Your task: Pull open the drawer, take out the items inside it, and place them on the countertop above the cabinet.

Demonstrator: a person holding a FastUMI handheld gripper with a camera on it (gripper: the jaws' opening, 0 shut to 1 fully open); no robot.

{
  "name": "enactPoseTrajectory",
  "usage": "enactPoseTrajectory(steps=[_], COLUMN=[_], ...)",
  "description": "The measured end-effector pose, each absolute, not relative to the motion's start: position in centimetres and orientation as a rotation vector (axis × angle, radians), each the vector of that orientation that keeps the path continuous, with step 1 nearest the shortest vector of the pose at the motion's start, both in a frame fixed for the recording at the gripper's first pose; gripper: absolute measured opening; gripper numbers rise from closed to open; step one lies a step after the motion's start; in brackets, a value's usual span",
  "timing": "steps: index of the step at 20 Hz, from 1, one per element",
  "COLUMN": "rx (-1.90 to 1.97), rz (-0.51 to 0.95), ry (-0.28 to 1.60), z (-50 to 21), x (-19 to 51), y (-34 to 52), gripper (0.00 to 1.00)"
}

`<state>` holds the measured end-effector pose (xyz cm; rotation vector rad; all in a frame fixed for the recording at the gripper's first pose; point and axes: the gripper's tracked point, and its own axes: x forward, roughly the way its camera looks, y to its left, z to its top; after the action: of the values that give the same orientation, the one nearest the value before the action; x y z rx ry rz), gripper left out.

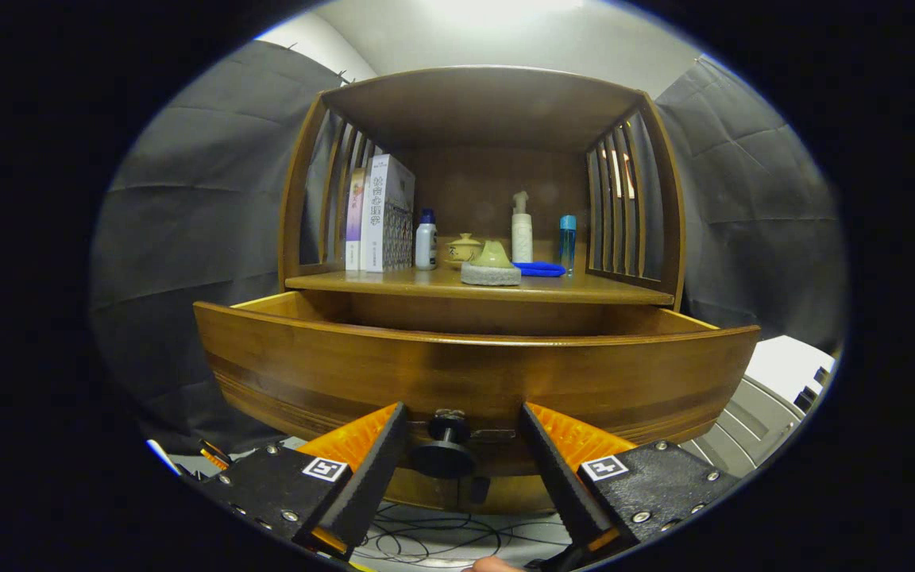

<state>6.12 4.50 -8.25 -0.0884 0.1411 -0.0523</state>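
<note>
So my hand-held gripper (464, 445) is sitting wide open right now, its two fingers spread either side of the one dark round knob (445, 454) on the drawer front, not touching it as far as I can see. Below the fingers there's a tangle of thin black cables (434, 534) on the floor. The drawer (473, 373) is pulled out toward me, a single wide wooden one with a curved front, and from this low angle I can't see what's inside it. Just past it is the table (553, 289) surface of the cabinet (481, 103), under a slatted wooden hutch. On it I count two books (382, 214) standing upright at the left, spines with writing too small for me to make out, then one small white bottle with a blue cap (426, 240), one yellowish lidded pot (464, 249), one green cone-shaped thing on a grey round pad (491, 265), one white pump bottle (521, 229), one blue cloth (541, 269) lying flat, and one slim blue tube (568, 240) next to the right slats.
</note>
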Motion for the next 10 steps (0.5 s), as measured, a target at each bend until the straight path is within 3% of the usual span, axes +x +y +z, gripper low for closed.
enactPoseTrajectory(steps=[10], rx=[-0.088], rz=[-0.075], ry=[0.143], z=[-7.7], x=[9.1], y=[4.2], gripper=[0.91])
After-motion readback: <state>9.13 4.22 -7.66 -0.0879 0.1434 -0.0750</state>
